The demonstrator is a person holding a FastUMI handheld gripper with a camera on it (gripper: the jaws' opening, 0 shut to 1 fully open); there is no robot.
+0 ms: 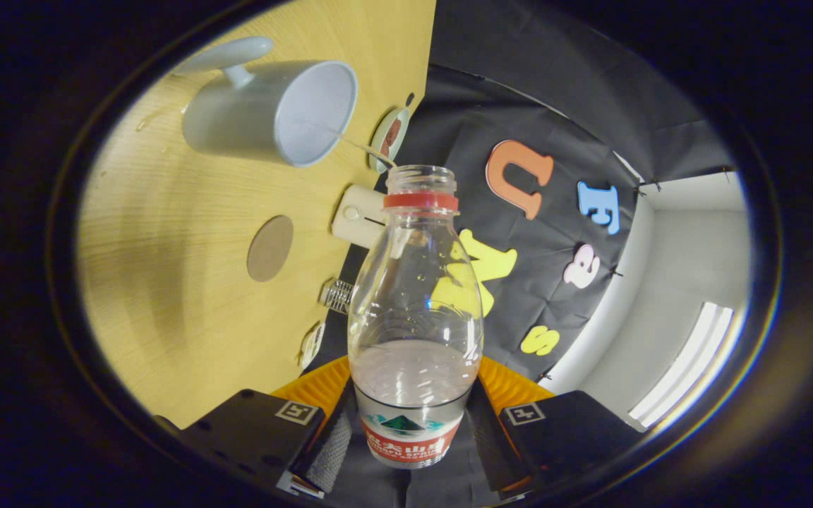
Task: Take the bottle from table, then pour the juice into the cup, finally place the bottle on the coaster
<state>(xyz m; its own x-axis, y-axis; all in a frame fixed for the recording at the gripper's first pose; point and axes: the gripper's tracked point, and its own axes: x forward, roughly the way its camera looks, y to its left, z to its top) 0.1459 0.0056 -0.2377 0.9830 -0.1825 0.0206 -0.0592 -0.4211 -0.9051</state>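
A clear plastic bottle [415, 296] with a red neck ring and no cap sits between my fingers, and my gripper [412, 423] is shut on its labelled lower part. Clear liquid fills roughly its bottom third. The whole view is tipped, so the table stands on edge beside the bottle. A thin stream runs from the bottle's mouth into the pale mug [272, 113], which stands on the wooden table [166, 233] beyond the fingers. A round brown coaster [270, 248] lies on the table between the mug and my fingers.
A cream box-like device [357, 215] sits at the table's far edge behind the bottle's neck. A round sticker [389, 137] and two small objects [336, 295] lie along the same edge. A few drops wet the table near the mug's handle.
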